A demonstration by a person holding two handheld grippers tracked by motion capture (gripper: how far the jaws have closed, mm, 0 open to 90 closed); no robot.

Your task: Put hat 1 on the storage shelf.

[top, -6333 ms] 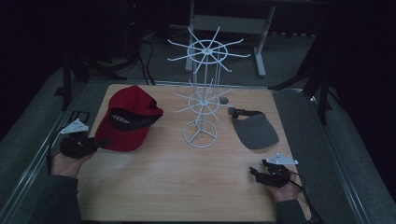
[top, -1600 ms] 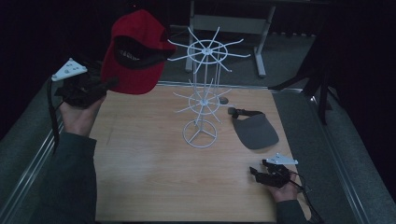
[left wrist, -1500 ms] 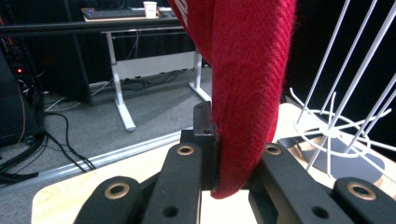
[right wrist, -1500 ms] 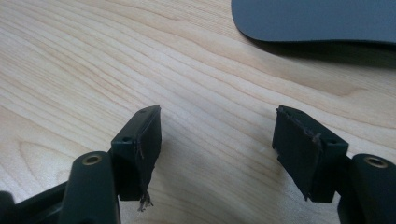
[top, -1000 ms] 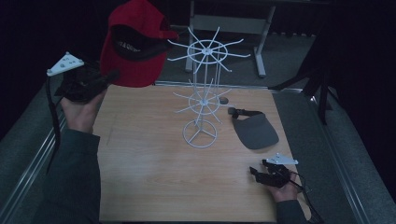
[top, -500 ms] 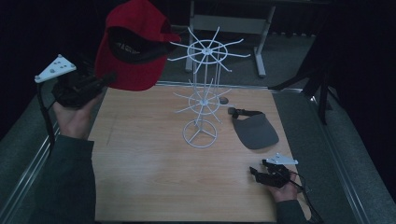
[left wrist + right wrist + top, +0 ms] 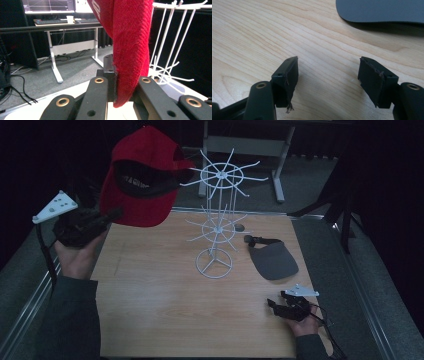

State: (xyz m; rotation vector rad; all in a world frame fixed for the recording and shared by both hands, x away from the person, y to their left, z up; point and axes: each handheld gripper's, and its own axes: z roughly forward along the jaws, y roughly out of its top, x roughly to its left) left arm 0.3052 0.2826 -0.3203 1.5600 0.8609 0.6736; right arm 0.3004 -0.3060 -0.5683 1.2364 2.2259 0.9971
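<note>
Red cap point(image 7: 142, 180) shifted left, wooden table point(image 7: 165, 320), dark room

Tall white wire rack point(image 7: 218, 220) at mid-desk, spokes fanning wide at two levels, blocking any straight pass across the centre. Red cap point(image 7: 142, 180) hanging in the air just left of the upper spokes, near them but apart. Grey visor point(image 7: 272, 260) lying flat right of the rack base, low, easy to pass over. Broad bare stretch of desk point(image 7: 165, 315) along the near edge, open between both forearms. Bare wood just ahead of the right gripper point(image 7: 328, 82), up to the visor's point(image 7: 382, 10) brim.
</note>
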